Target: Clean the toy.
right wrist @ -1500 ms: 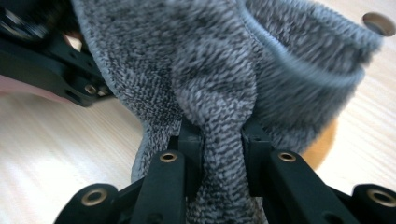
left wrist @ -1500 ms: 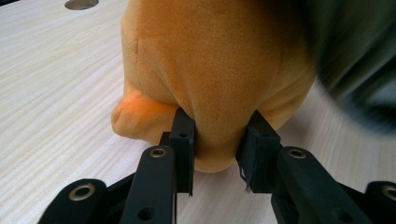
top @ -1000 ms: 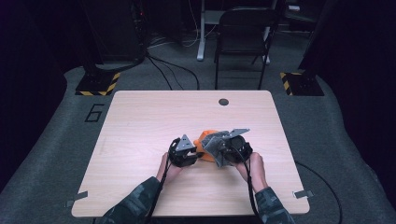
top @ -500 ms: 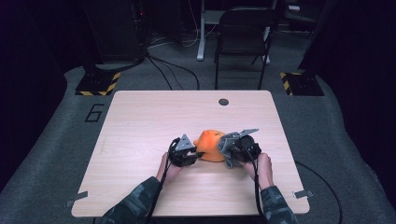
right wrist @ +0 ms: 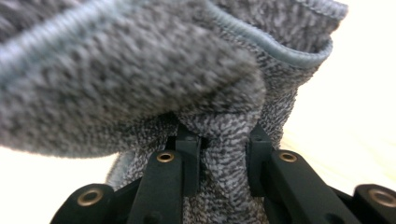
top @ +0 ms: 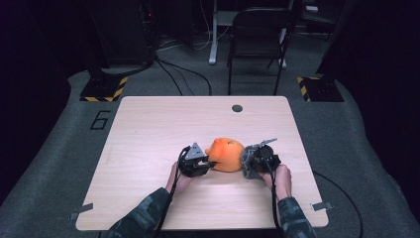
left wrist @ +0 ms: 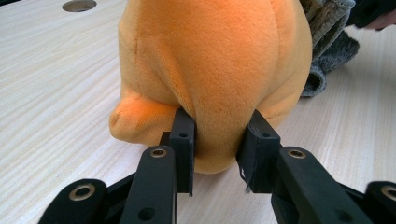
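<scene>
Beside the orange plush toy on the worktop, the left hand-held gripper pinches its bottom; the right hand-held gripper squeezes a grey cloth, maybe a sock. A hard tug could make the toy slip out.

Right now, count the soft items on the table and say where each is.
2. The orange plush toy sits near the table's middle, pinched by the left gripper. The grey knitted cloth lies just right of it, clamped in the right gripper. Nothing else soft shows.
</scene>
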`<control>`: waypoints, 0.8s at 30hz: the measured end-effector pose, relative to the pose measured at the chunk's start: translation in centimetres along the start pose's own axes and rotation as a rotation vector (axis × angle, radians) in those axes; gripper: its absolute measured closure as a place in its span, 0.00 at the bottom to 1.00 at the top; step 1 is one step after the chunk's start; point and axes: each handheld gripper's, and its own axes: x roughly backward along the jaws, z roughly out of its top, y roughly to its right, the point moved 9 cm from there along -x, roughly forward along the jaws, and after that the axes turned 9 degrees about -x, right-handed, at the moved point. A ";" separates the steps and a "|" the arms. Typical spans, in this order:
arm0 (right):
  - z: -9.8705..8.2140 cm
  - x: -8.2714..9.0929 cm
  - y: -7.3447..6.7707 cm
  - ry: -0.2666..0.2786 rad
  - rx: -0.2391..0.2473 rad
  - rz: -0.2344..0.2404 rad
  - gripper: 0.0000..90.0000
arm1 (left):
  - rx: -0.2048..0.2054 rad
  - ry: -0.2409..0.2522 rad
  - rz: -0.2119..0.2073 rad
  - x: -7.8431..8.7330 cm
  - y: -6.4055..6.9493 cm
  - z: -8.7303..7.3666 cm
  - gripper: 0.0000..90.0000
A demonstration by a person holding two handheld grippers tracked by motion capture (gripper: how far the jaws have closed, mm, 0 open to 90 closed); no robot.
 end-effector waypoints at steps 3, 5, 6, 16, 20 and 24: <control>0.7 1.4 0.0 0.038 -0.005 0.011 0.84 | 0.004 0.003 0.004 0.0 -0.1 0.0 0.77; 1.4 2.7 -0.5 0.078 0.000 0.031 0.85 | 0.005 0.003 0.005 0.0 -0.1 0.0 0.77; 1.9 3.5 -1.1 0.106 0.008 0.046 0.85 | 0.005 0.002 0.003 0.0 -0.1 0.0 0.77; 3.1 6.7 -7.6 0.163 0.157 0.166 0.85 | 0.013 0.006 -0.001 0.0 -0.2 0.1 0.77; 2.6 5.1 -9.4 0.135 0.214 0.131 0.84 | 0.018 0.004 0.000 -0.1 -0.1 0.0 0.78; 2.4 4.5 -9.7 0.137 0.228 0.095 0.85 | 0.019 -0.003 0.000 -0.2 -0.3 -0.1 0.79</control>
